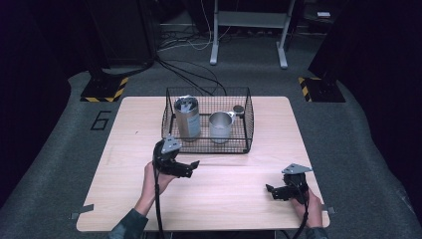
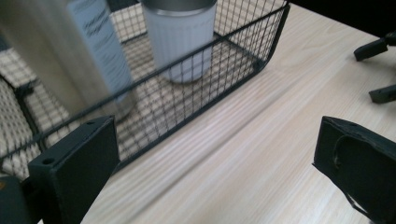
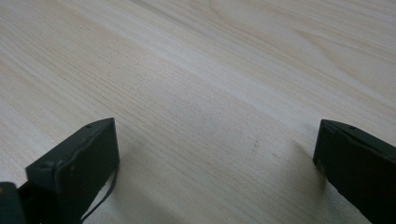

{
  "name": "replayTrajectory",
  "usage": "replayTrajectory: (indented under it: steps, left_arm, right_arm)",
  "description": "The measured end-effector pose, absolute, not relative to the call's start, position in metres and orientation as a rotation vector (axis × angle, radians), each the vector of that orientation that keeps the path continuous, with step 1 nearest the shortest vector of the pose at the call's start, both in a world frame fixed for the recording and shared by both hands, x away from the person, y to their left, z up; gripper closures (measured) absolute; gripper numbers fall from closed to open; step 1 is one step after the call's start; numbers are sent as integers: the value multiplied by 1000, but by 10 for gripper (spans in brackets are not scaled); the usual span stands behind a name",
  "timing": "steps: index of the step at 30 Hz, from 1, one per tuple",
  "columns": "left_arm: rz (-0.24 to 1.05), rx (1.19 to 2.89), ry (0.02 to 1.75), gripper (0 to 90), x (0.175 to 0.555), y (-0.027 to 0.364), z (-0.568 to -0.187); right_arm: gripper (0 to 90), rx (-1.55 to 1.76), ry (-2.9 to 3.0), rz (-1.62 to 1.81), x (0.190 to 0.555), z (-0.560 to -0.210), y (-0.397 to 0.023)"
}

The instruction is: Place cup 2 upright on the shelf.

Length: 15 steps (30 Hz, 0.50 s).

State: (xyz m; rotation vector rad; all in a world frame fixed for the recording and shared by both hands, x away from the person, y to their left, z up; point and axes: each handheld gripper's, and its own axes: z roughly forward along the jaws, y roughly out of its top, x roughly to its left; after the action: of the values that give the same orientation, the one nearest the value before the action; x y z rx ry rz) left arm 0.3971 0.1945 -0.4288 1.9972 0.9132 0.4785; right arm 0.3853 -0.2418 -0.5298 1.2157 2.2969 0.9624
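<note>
Wire basket [image 1: 246, 127] sits upper centre of the high view on the wooden table [image 1: 239, 199], holding a tall steel tumbler [image 1: 187, 118] at its left and a shorter steel cup [image 1: 220, 126] just right of it, both upright, plus a small dark round item [image 1: 239, 109] at the back right, too small to identify. Left hand-held gripper [image 1: 191, 168] hovers just below the basket's front left corner, jaws spread wide, nothing between them; in the left gripper view the basket [image 2: 224, 88] fills the upper left, tumbler [image 2: 70, 56] and cup [image 2: 180, 37] behind the mesh. Right hand-held gripper [image 1: 272, 191] sits lower right, well apart from the basket, jaws apart over bare table [image 3: 210, 93].
</note>
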Motion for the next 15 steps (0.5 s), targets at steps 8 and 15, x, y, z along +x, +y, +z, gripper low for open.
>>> replayTrajectory:
  steps: [8,15]
  left_arm:
    - [478,1995,1040,1,380,232,-466]
    - [440,1948,1177,2,374,260,-498]
  right_arm:
    - [0,1219,2295,960,385,-530,-242]
    - [0,1220,2294,961,385,-530,-242]
